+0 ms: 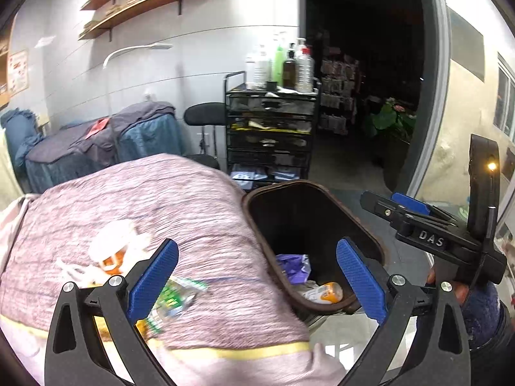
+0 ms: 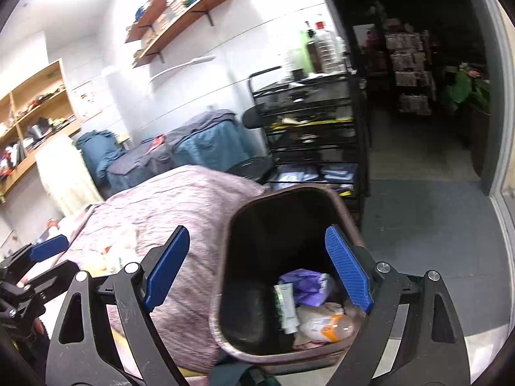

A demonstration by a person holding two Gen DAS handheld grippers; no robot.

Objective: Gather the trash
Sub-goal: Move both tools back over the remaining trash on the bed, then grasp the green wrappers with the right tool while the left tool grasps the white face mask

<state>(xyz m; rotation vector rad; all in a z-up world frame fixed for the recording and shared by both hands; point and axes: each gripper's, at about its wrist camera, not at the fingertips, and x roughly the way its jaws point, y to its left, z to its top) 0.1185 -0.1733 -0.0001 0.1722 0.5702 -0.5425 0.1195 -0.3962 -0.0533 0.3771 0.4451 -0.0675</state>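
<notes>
A dark brown bin point(image 1: 299, 218) stands beside a bed under a pink blanket point(image 1: 145, 199). In it lie a purple wrapper point(image 2: 305, 284), a white tube point(image 2: 286, 305) and an orange-and-white bottle point(image 2: 325, 325). On the blanket lie a crumpled white paper point(image 1: 112, 244), an orange-and-white piece point(image 1: 112, 263) and a green-labelled plastic bottle point(image 1: 173, 299). My left gripper point(image 1: 257, 276) is open and empty, straddling the blanket's edge and the bin's rim. My right gripper point(image 2: 257, 267) hangs open and empty above the bin point(image 2: 257, 241). Each gripper shows in the other's view, the right gripper point(image 1: 386, 202) and the left gripper point(image 2: 38, 263).
Behind the bin stands a black mesh drawer cart point(image 1: 270, 128) topped with bottles, and a black stool point(image 1: 202, 115) is beside it. A second bed under blue and grey covers point(image 1: 96, 148) lies along the wall. Wooden shelves point(image 2: 180, 16) hang above. A dark doorway point(image 1: 363, 64) opens on the right.
</notes>
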